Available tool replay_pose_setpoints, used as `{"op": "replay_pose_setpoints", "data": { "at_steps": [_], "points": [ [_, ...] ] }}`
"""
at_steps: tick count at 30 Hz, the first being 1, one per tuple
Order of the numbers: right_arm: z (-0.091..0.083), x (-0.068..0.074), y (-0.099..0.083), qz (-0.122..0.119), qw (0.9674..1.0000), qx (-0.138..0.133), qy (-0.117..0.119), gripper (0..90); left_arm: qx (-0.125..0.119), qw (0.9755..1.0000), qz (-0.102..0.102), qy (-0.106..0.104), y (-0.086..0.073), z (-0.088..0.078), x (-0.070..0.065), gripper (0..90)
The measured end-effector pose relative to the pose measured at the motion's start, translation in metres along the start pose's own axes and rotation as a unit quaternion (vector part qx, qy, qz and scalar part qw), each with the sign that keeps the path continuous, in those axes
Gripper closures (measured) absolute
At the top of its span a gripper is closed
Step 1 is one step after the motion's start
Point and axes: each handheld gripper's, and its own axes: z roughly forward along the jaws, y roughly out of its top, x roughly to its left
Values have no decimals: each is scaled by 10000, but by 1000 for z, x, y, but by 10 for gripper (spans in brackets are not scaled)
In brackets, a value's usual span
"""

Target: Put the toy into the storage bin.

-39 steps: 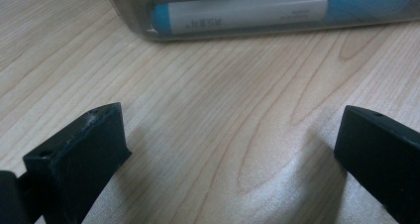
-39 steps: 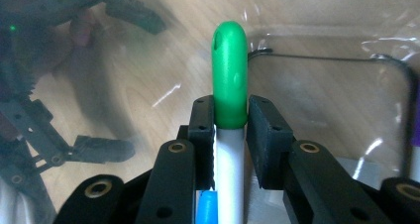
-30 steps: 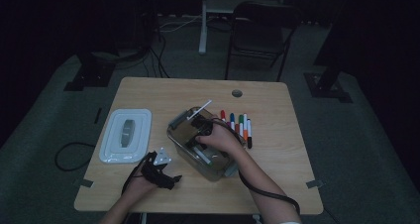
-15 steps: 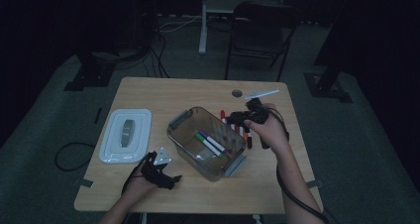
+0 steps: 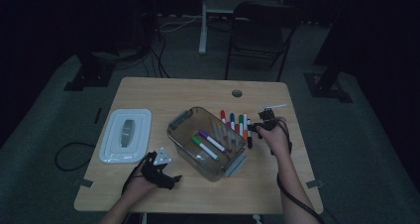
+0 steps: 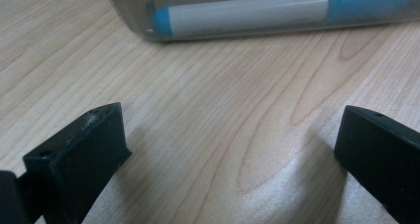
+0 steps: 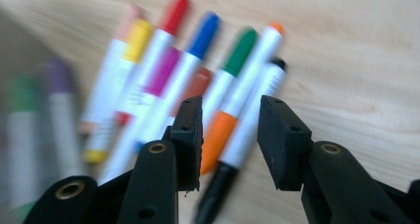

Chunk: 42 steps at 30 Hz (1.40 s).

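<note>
A clear plastic container [image 5: 184, 117] sits mid-table with a green marker [image 5: 204, 148] and a purple marker [image 5: 213, 140] lying in it. To its right lies a row of markers [image 5: 236, 122]. My right gripper [image 5: 256, 128] hovers just above that row; its jaws have just been closing and still stand apart. In the right gripper view, the gripper [image 7: 230, 110] has an orange-banded marker [image 7: 247, 97] and a black-ended marker [image 7: 257, 110] beneath its gap, with no pad pressing on them. My left gripper [image 5: 171, 177] [image 6: 233, 130] rests wide open on the wood, facing the container wall [image 6: 148, 6].
A white lid [image 5: 125, 135] lies at the table's left. A cable hole [image 5: 236, 93] is near the far edge. A folding chair [image 5: 257, 30] stands beyond the table. A bluish-ended marker [image 6: 247, 13] shows through the container wall.
My right hand left the container, swung right, then came down over the marker row. The left hand and gripper kept still.
</note>
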Motion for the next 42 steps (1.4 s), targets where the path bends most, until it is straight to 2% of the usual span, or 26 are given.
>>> {"op": "replay_pose_setpoints", "data": {
  "at_steps": [6,7,14,17,19,21,26,29,35,38,42],
  "points": [
    [20,-9,-3,258,9995,16,-199,654,0,10000,0,0,0,0,0,4],
    [26,-12,-4,359,9988,49,-342,679,0,10000,1,1,0,0,0,4],
    [26,-13,-3,567,9982,54,-183,640,1,10000,0,0,0,0,0,4],
    [30,-11,-3,505,9983,172,-242,648,-1,10000,-2,0,0,0,0,4],
    [33,-11,-4,510,9976,290,-358,703,0,10000,0,-1,0,0,0,4],
    [34,-13,-5,596,9970,282,-415,756,0,10000,0,1,0,0,0,4],
    [31,-24,-8,924,9942,147,-526,764,0,10000,-1,-1,0,0,0,4],
    [27,-30,-9,1073,9931,191,-430,766,0,10000,0,0,0,0,0,4],
    [6,-34,-9,1081,9937,33,-283,766,0,10000,0,0,0,0,0,4],
    [-7,-29,-6,1022,9946,-67,-160,766,2,10000,0,-1,0,0,0,4],
    [-34,-13,2,799,9964,-300,10,766,0,10000,2,1,0,0,0,4]
  ]
}}
